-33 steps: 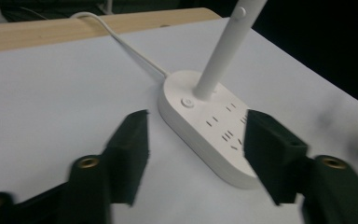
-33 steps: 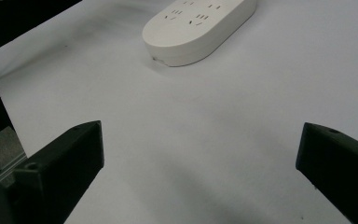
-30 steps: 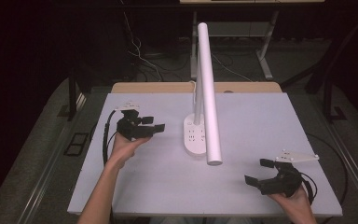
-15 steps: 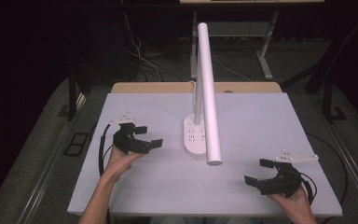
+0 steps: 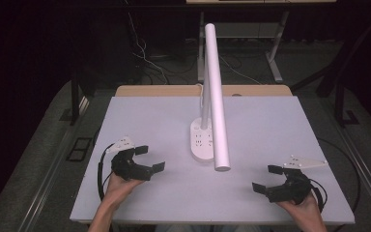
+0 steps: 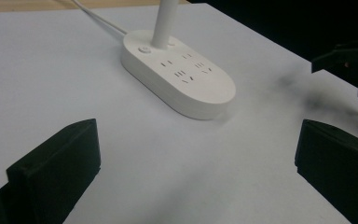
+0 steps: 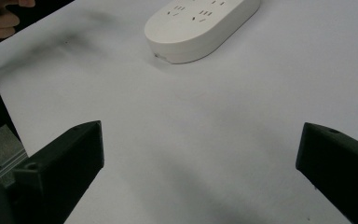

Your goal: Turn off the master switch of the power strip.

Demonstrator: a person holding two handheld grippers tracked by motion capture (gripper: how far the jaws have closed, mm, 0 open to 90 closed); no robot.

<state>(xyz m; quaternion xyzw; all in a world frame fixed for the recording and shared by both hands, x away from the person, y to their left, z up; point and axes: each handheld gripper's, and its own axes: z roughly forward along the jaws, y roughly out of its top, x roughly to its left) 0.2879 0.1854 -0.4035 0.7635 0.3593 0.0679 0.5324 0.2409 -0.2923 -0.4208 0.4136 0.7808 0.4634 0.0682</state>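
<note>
A white desk lamp stands mid-table on an oval base (image 5: 202,144) with socket holes, and its long white tube head (image 5: 216,96) reaches toward the near side. My left gripper (image 5: 150,158) rests low at the table's near left, open and holding nothing, pointing toward the base. In the left gripper view the base (image 6: 179,72) lies ahead of the open gripper (image 6: 198,172). My right gripper (image 5: 265,178) sits at the near right, also open and holding nothing. Its own view shows the base (image 7: 203,25) beyond the wide-apart jaws of the gripper (image 7: 200,172).
The pale table top (image 5: 270,125) ends in a wooden strip (image 5: 174,90) at the far edge. The lamp's white cord (image 6: 98,21) runs off toward that edge. Cables and desk legs (image 5: 275,58) stand on the dark floor behind.
My left gripper has moved back toward the near edge of the table and slightly right. The right gripper has stayed where it was. Both remain open.
</note>
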